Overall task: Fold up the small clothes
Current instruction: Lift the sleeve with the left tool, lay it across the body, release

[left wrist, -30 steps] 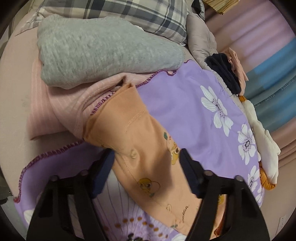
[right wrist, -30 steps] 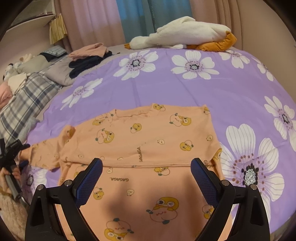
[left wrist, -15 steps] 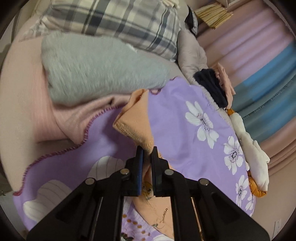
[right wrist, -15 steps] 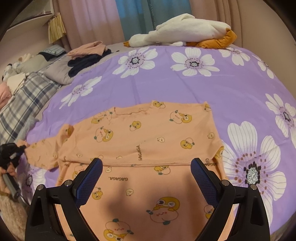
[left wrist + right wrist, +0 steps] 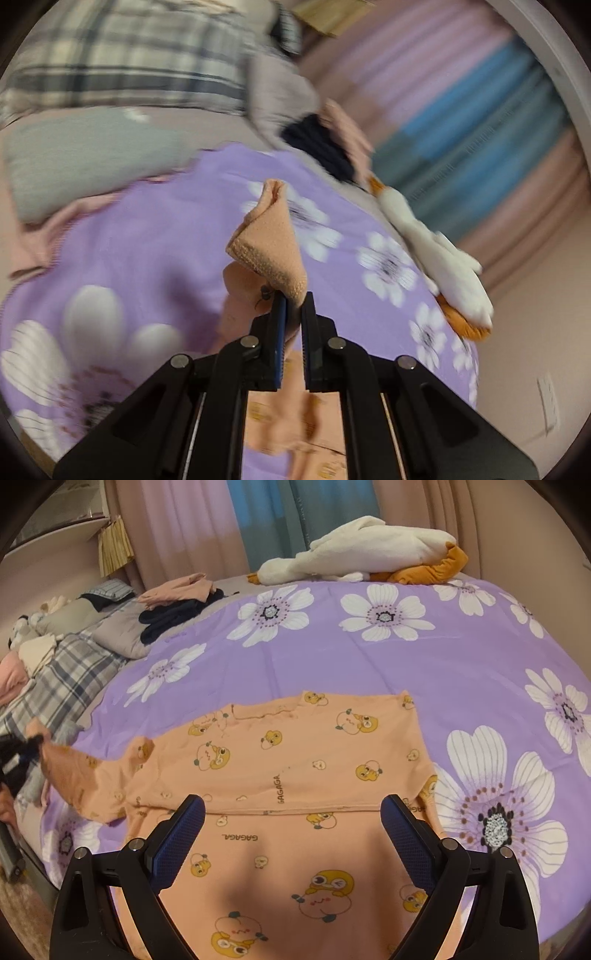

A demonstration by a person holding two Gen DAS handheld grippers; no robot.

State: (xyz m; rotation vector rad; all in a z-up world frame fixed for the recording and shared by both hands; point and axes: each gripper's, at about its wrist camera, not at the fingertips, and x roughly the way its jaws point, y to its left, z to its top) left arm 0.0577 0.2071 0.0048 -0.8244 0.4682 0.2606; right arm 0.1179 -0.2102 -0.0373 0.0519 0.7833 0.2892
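"GAGAGA." is printed on the orange garment (image 5: 295, 768).

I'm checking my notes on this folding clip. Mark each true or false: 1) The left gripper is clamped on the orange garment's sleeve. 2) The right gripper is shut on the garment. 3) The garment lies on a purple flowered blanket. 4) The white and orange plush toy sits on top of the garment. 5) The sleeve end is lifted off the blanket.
1) True: the left gripper is shut on the sleeve of the orange garment.
2) False: the right gripper is open above it, holding nothing.
3) True: it lies on the purple flowered blanket.
4) False: the plush toy lies at the far edge, apart from it.
5) True: it is raised.
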